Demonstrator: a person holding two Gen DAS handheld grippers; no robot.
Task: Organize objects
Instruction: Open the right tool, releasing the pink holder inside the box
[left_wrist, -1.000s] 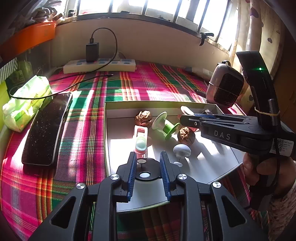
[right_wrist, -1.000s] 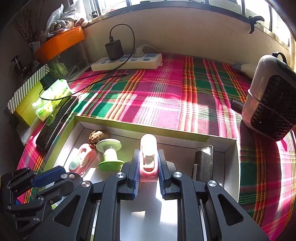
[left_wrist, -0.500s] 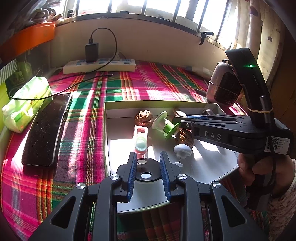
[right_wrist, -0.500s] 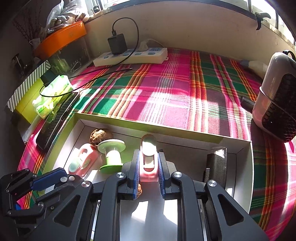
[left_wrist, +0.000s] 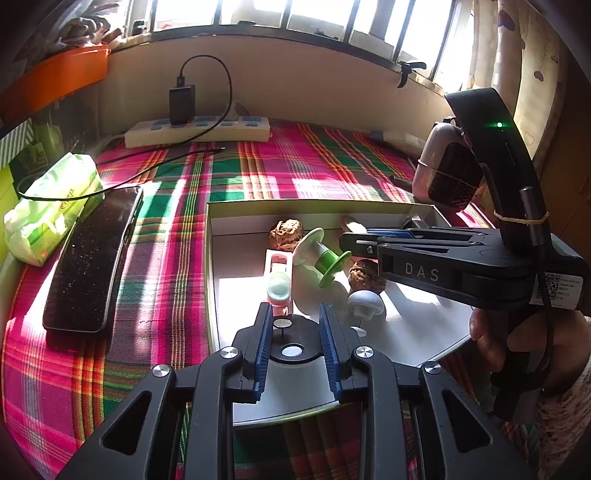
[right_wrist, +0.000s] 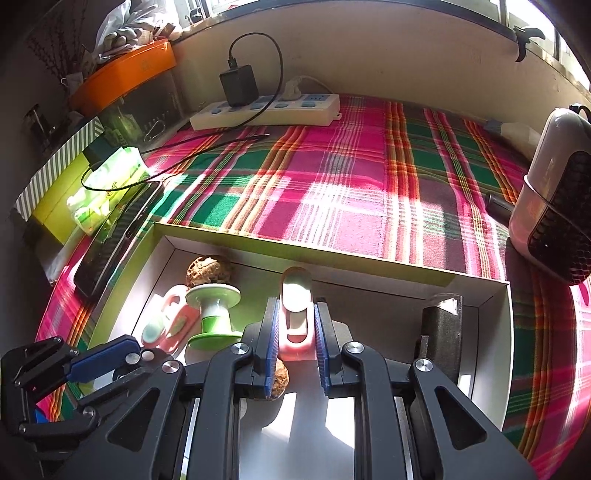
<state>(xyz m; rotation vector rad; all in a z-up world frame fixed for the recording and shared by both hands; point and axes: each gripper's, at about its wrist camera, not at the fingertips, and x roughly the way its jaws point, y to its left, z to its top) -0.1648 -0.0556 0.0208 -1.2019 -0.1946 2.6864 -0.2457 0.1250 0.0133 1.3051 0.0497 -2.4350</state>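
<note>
- My right gripper is clamped on a pink clip, held above the floor of the white box, near its far wall.
- My left gripper has its jaws apart around a small black disc at the box's near edge; I judge it is not gripped.
- Already lying in the box: a second pink clip, a green spool, two walnuts, a white mushroom-shaped knob and a dark block.
- As I read it, sorting is well along; what is left is setting down this clip, perhaps beside its twin.
- The phone and tissue pack sit outside on the plaid cloth; I cannot tell whether they belong to the job.
</note>
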